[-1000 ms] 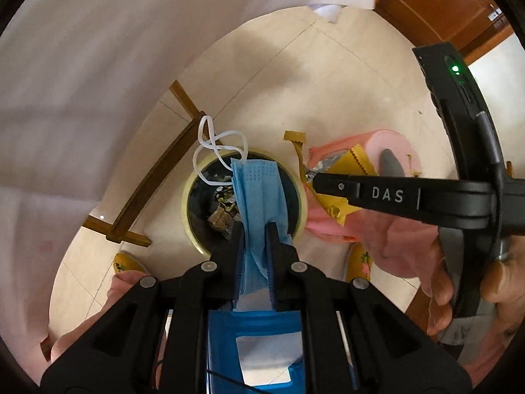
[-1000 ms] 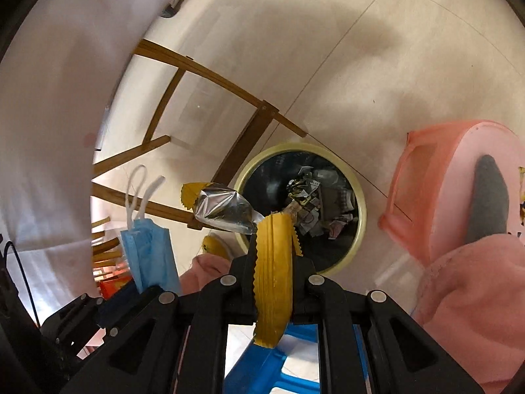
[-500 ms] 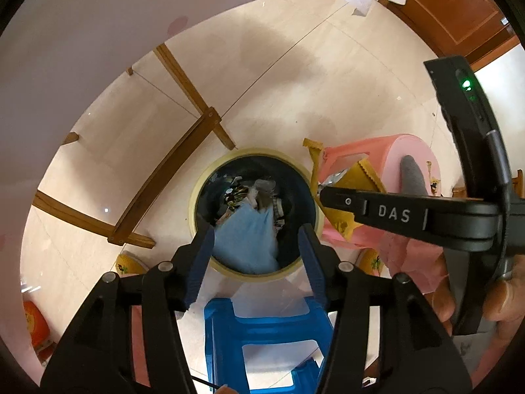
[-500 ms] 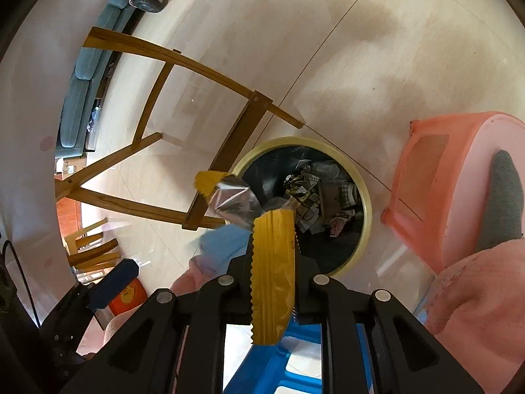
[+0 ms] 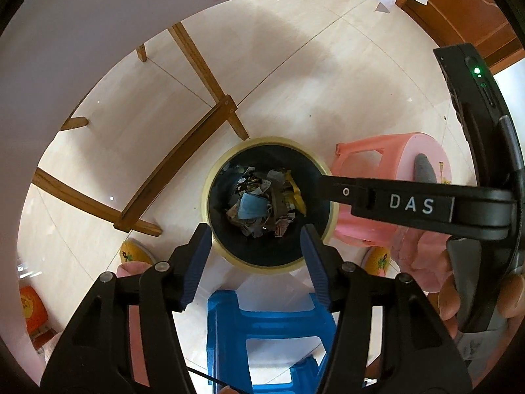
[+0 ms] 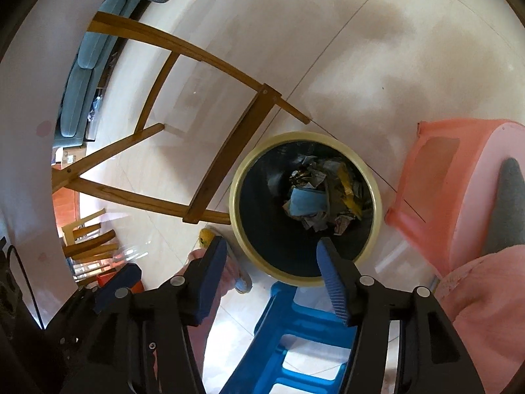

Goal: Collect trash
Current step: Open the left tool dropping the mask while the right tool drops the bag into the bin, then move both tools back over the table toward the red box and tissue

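Note:
A round bin with a cream rim (image 5: 210, 177) (image 6: 236, 177) and dark inside stands on the floor below both grippers. A blue face mask (image 5: 251, 205) (image 6: 303, 202) lies on the trash in it, with a yellow wrapper (image 5: 297, 195) (image 6: 347, 185) beside it. My left gripper (image 5: 256, 243) is open and empty above the bin. My right gripper (image 6: 272, 256) is open and empty above the bin; its side reaches over the bin from the right in the left wrist view (image 5: 410, 202).
A blue plastic stool (image 5: 269, 335) (image 6: 295, 344) stands under the grippers. A pink stool (image 5: 390, 164) (image 6: 459, 190) stands right of the bin. A wooden table frame (image 5: 183, 161) (image 6: 229, 151) crosses the floor to the left. A white tablecloth (image 5: 98, 32) hangs at upper left.
My left gripper opened and the blue mask fell into the bin. My right gripper then opened and the yellow wrapper fell in too. Both grippers now hang empty.

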